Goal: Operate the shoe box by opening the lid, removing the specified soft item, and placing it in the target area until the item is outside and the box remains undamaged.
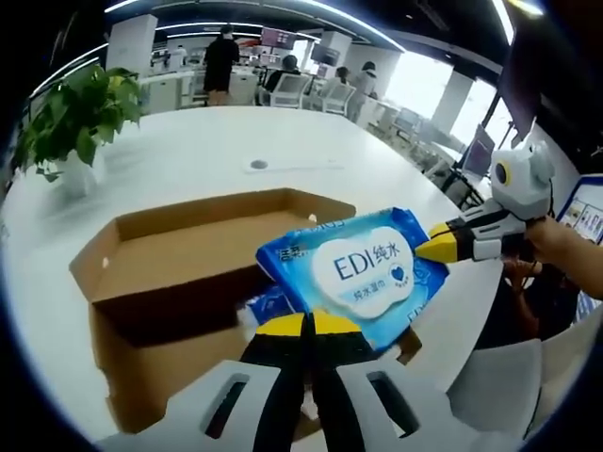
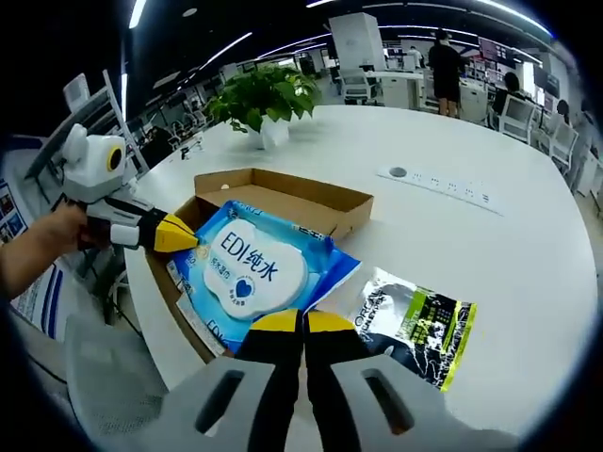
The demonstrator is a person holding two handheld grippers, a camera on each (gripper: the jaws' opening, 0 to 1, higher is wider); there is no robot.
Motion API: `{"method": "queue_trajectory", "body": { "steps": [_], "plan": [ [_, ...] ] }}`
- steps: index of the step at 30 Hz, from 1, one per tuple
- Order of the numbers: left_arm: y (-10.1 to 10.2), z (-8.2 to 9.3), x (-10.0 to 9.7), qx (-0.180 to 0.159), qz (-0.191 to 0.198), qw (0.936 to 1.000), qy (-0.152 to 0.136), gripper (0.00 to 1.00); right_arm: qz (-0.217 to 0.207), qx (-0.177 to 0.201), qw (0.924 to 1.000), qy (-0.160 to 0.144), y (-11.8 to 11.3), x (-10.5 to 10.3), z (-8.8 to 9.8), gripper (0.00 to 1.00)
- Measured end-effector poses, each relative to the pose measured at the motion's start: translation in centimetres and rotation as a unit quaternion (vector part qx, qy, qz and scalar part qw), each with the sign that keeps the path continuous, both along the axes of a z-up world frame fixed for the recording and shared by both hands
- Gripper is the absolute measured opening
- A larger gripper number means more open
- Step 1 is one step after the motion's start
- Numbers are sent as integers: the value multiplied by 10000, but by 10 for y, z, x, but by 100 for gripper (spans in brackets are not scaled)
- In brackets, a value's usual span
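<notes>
A blue wet-wipes pack (image 1: 363,273) with a white label hangs above the open brown cardboard box (image 1: 170,250). My left gripper (image 1: 316,325) is shut on the pack's near edge. My right gripper (image 1: 435,247) comes in from the right, yellow tips closed on the pack's far edge. In the right gripper view the same pack (image 2: 250,264) sits over the box (image 2: 292,193). There the right gripper (image 2: 303,325) pinches one corner, and the left gripper (image 2: 179,237) grips the opposite edge. A second blue pack (image 1: 268,303) lies in the box underneath.
A black and green packet (image 2: 415,325) lies on the white table (image 2: 490,273) right of the box. A potted plant (image 2: 264,99) stands behind the box, beside a table socket strip (image 2: 438,184). Office chairs and people are at the far side.
</notes>
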State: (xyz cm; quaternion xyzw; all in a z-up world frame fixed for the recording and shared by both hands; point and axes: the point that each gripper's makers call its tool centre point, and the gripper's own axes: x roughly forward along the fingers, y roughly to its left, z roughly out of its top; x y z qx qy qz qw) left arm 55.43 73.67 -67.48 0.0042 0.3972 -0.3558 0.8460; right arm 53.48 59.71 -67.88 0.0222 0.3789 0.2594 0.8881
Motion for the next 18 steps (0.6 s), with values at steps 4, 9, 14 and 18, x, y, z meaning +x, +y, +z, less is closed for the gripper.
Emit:
{"method": "queue_trajectory", "body": {
  "steps": [4,9,14,18],
  "plan": [
    [-11,2,-2,-25,-62,10000,0,0,-41,-28,10000,15,-11,-1,0,0],
    [-25,5,-1,-80,-114,9999,-17,0,-104,-10,9999,49,-25,-2,1,0],
    [-36,8,0,-153,-147,9998,-2,0,-121,-37,9999,60,-35,-6,2,0],
    [-47,9,-5,-164,-220,9996,-1,0,-186,-54,9998,64,-46,-5,3,0]
  ]
}}
